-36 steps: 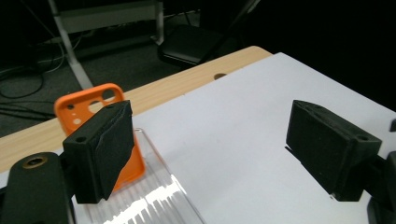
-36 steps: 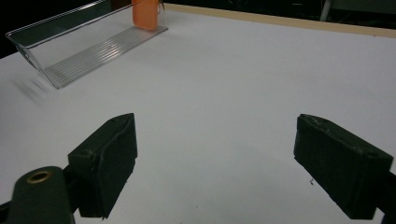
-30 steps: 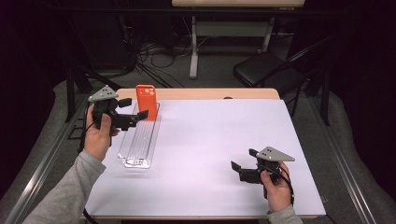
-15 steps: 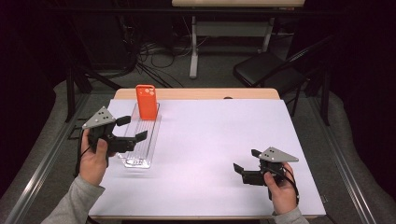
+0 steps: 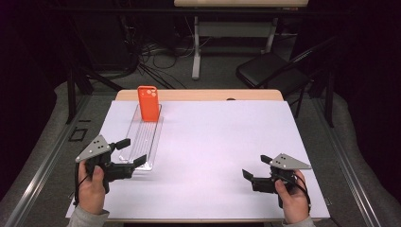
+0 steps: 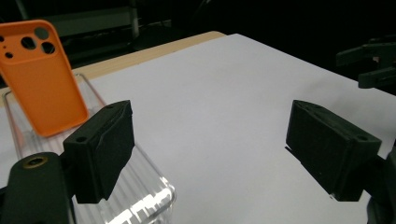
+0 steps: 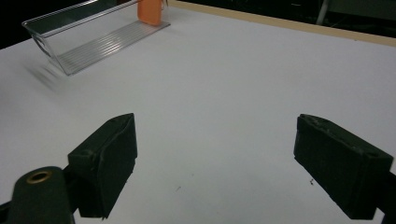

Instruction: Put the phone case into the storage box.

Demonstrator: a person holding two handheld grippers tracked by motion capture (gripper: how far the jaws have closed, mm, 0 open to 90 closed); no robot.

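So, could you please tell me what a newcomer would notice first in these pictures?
The orange phone case stands out, upright at the far end of a clear ribbed tray on the white table. The left tool sits open at the tray's near end; the right tool is open, near the front right.

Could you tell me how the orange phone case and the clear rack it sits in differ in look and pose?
The phone case is opaque orange and stands upright, leaning slightly; the rack is see-through, ridged plastic and lies flat on the table. The case is short and occupies just the rack's far end, while the rack stretches long toward the left gripper. Both sit on the table's left side.
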